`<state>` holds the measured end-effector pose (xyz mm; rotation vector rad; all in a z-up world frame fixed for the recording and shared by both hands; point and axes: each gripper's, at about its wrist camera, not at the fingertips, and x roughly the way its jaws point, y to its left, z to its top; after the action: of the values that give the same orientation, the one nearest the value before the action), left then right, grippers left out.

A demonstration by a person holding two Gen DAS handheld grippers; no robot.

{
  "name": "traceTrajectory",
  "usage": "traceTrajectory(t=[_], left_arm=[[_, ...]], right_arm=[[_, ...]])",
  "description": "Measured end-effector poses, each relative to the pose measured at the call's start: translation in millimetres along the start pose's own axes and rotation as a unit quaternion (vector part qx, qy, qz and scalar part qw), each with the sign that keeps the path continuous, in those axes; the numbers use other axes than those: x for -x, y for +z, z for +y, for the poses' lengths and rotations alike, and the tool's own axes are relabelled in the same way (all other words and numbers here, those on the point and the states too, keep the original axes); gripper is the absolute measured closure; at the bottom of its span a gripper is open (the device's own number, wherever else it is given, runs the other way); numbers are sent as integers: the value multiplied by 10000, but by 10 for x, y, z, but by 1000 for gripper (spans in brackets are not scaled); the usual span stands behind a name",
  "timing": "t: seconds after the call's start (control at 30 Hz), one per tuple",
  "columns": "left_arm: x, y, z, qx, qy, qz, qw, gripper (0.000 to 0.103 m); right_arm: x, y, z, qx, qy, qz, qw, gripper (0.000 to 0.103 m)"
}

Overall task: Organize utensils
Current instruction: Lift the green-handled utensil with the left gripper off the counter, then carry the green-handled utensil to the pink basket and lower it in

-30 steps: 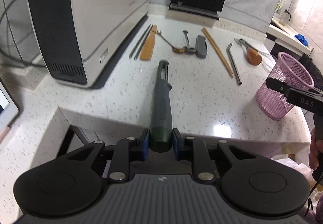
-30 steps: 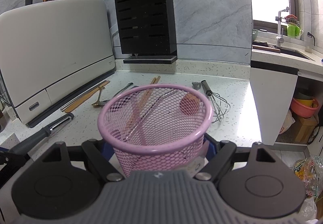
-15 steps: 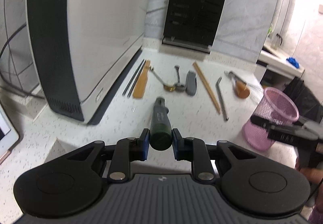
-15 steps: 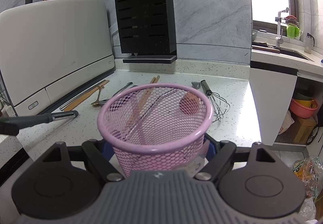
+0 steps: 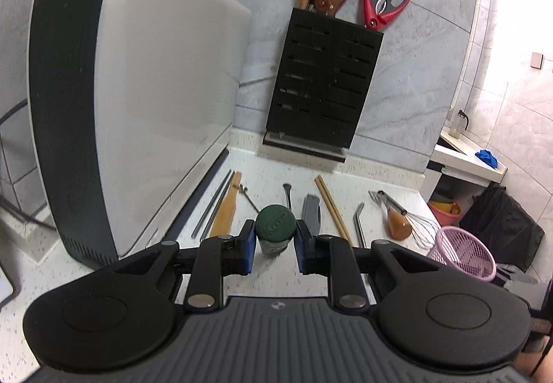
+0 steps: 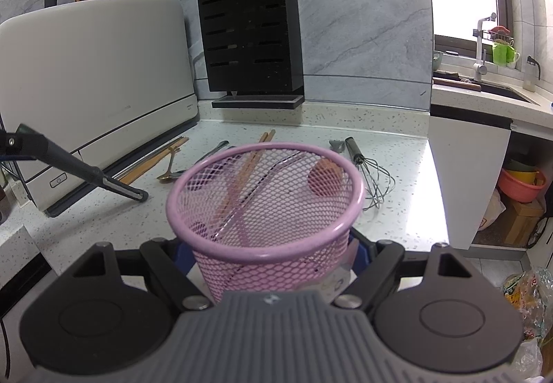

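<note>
My left gripper (image 5: 274, 246) is shut on a dark grey-green handled peeler (image 5: 275, 229), seen end-on; in the right wrist view the peeler (image 6: 86, 170) slants down toward the counter with its tip just above it. My right gripper (image 6: 273, 255) is shut on a pink mesh basket (image 6: 266, 210), which stands empty near the counter's front edge; it also shows in the left wrist view (image 5: 461, 253). Loose utensils lie behind: chopsticks (image 5: 333, 210), a metal straw (image 5: 359, 224), a whisk (image 5: 411, 219), a spoon (image 6: 169, 172), a wooden spatula (image 5: 226, 210).
A big white appliance (image 5: 145, 99) fills the left side of the counter. A black knife block (image 5: 321, 89) with knives and red scissors stands at the back wall. The counter ends on the right, with a sink area (image 6: 484, 86) beyond.
My left gripper has lifted and tilted the peeler, so its handle end now faces the camera and its tip points down. The right gripper and basket have not moved.
</note>
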<state>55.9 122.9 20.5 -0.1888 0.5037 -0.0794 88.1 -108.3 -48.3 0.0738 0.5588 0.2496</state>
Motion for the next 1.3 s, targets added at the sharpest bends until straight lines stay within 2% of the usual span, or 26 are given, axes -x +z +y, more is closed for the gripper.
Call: traceTrajectory(t=[0.3,0.77,0.97,1.13,1.3], left_arm=[[-7,145,-162,-208,-189,-272,9992,77],[4,379,-421,-228,-606,-536,9965,78],[21,688,-675,-359,-1060,-597,9919,78],[26,989,-945,-477,-1615,-556,9841,78],[-88,976,-1301,-802,-1945,-439,9766,77]], right_arm=[[-3,5,2,-6,21,-14,10000,22],[-5,1,0,-29,37,-29,10000,22],[-3,-1,0,-42,55,-46,10000,22],[-17,-15,-13,-142,100,-59,9998,21],[-50,-7,-3,-151,123,-74,9998,21]])
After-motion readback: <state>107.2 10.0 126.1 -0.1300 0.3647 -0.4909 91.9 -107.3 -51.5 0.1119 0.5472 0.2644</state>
